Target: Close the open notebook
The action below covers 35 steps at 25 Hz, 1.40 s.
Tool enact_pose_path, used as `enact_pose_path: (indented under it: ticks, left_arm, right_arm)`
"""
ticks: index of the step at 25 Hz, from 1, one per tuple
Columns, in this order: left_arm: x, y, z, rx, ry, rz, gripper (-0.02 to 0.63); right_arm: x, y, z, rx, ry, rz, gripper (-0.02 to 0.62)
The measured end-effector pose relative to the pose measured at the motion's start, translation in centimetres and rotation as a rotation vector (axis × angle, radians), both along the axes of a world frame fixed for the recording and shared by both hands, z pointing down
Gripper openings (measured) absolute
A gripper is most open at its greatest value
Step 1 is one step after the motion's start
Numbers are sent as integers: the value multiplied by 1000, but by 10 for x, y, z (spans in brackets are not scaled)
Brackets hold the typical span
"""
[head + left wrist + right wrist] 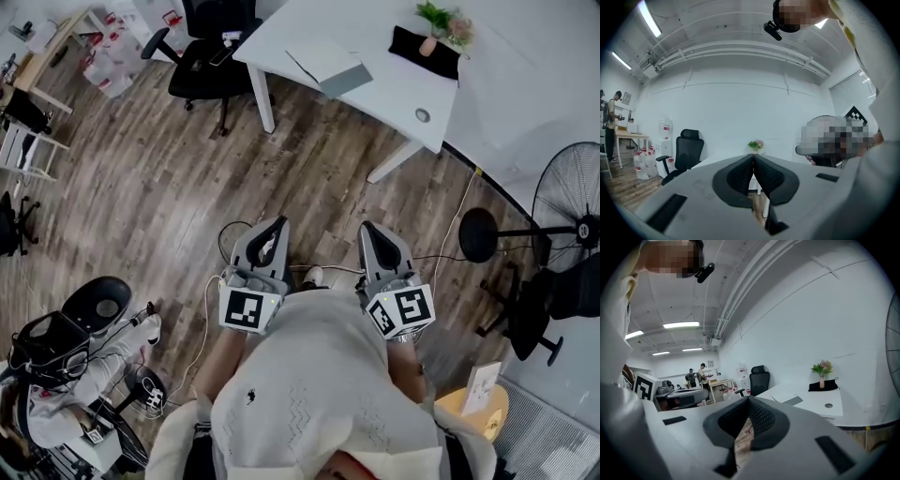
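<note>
The approach has yet to begin. The notebook (328, 64) lies open on the white worktop (380, 98), well apart from the person. The left tool (277, 225) and right tool (369, 230) are both pressed together and empty (held near the body). Next, I judge, comes stepping closer and reaching one cover's edge.

Floor (169, 187) of wood-look planks throughout. White L-shaped counter (394, 89) on white legs at the far side, with a small flower vase (441, 28) on a black cloth (422, 52) near its corner. Black office chair (211, 47) just beside the counter's end. Light wooden desk (56, 42) and water bottles (640, 161) near the far wall. Pedestal fan (572, 211) to the right. Plain white walls (731, 108) — ceiling strip lights (649, 18) lit, blinds (855, 93) over a window.
</note>
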<state>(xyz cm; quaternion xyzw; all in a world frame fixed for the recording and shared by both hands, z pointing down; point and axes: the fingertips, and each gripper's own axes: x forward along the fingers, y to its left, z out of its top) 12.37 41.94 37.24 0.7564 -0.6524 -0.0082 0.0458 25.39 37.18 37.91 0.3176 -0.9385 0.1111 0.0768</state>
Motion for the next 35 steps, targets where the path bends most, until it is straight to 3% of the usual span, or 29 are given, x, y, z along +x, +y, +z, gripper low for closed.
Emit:
enact_pose_path:
  ticks: [16, 35]
  left_arm:
    - [-66, -74, -4, 12, 10, 74, 12]
    - [-163, -123, -2, 25, 0, 134, 12]
  right_arm:
    - [-67, -57, -6, 5, 51, 44, 2]
    - [-155, -98, -2, 3, 51, 141, 2]
